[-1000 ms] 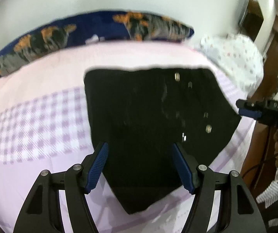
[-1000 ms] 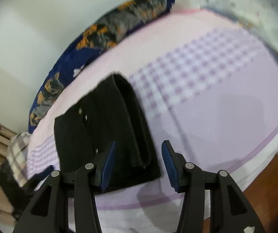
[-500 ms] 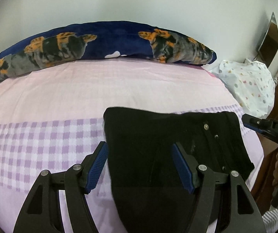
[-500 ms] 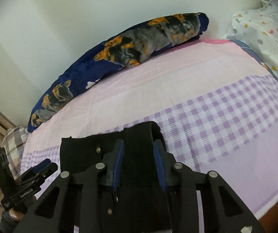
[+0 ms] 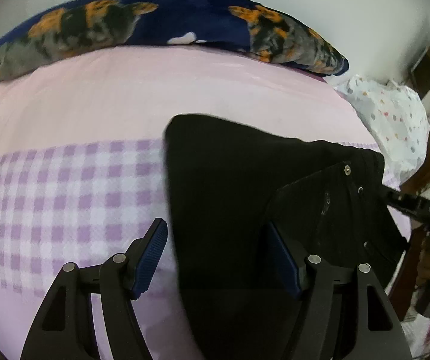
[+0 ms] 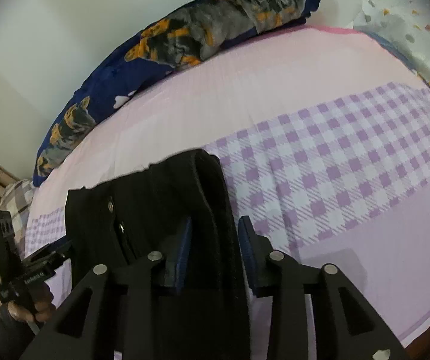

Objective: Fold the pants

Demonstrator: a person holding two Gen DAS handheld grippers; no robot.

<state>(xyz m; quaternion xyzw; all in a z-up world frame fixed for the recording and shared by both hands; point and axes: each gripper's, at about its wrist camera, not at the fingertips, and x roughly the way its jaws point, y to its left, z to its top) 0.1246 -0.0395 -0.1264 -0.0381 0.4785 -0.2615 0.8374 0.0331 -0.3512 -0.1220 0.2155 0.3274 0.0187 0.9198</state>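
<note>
Black pants [image 5: 230, 186] lie folded on a pink and purple checked bed sheet [image 5: 65, 186]. My left gripper [image 5: 219, 258] is open, its blue pads astride the near left edge of the pants. My right gripper [image 6: 215, 240] is shut on the thick folded right edge of the pants [image 6: 212, 198], with the cloth pinched between its blue pads. Metal buttons show on the pants [image 6: 110, 205]. The right gripper body shows at the right edge of the left wrist view [image 5: 419, 207].
A long dark blue pillow with orange and grey print [image 5: 155, 24] lies along the wall at the far side of the bed. A white dotted cloth bundle [image 5: 395, 120] sits at the bed's right end. The bed's edge and wooden furniture are at the right.
Both grippers dropped close to the pants. My right gripper closed on the folded right edge. My left gripper stayed open and moved to the left edge.
</note>
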